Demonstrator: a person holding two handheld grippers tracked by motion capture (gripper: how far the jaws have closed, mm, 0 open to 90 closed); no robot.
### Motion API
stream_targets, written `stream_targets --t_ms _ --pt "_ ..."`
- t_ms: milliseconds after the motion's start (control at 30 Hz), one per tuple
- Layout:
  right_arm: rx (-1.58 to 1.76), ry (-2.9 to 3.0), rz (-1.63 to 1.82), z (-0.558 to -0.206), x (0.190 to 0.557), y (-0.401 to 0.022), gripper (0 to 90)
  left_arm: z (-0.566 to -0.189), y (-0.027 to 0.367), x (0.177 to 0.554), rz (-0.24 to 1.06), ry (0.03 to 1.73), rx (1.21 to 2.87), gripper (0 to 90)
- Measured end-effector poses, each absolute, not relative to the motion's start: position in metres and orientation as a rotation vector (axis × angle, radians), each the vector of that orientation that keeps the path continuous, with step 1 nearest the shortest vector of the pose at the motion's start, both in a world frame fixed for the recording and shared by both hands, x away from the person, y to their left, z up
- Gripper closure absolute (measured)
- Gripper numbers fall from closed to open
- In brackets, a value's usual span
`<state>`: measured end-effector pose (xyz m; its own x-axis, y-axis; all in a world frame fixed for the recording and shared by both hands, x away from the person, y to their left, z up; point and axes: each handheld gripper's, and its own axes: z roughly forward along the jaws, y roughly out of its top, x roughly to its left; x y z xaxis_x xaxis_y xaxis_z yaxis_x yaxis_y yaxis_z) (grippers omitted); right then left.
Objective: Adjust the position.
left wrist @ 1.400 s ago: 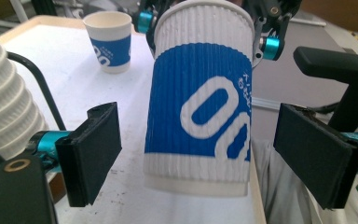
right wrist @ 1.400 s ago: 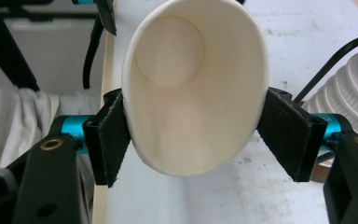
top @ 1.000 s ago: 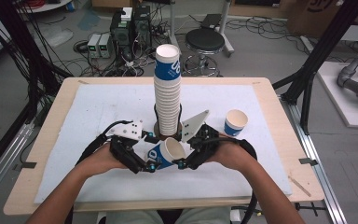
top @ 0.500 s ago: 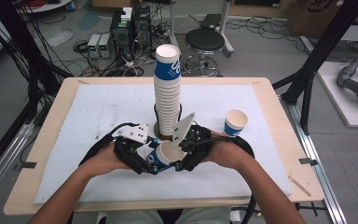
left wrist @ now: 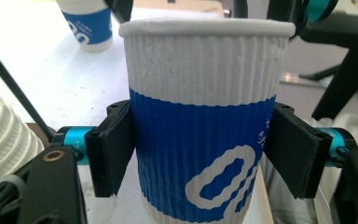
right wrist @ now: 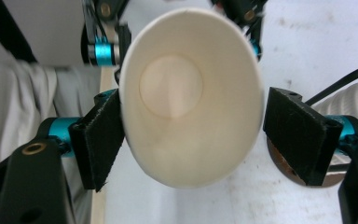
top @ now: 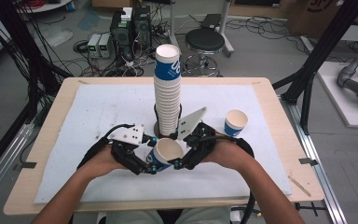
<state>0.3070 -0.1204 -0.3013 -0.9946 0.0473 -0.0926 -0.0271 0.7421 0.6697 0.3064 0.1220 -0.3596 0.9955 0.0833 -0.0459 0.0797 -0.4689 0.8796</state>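
Handed over since a second ago: left gripper (top: 142, 161) clamped on paper cup (top: 166, 153) near the tall stack (top: 168, 93); right gripper (top: 186, 156) jaws just opened, one pad clear; best withdrawn sideways, gently.

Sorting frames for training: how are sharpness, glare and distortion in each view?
High view: soft, evenly lit, no glare. Left gripper view: paper cup sharp, its ridges clear, background cup slightly soft. Right gripper view: cup's white inside bright and nearly featureless, its rim stretched into an oval.

Cup stack (top: 168, 93) mid-table, lone cup (top: 236, 122) right, held cup (top: 166, 153) in front
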Motion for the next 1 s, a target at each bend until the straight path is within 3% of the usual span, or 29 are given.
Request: stream_targets --t_ms 467,1000 --pt "0.304 2.605 1.582 -0.308 0.311 -0.167 21.1 -0.378 0.15 0.304 0.105 0.212 1.829 27.8" --pt "0.573 2.367 1.602 -0.345 0.304 -0.217 21.0 -0.394 0.191 0.304 0.257 0.352 1.599 27.7"
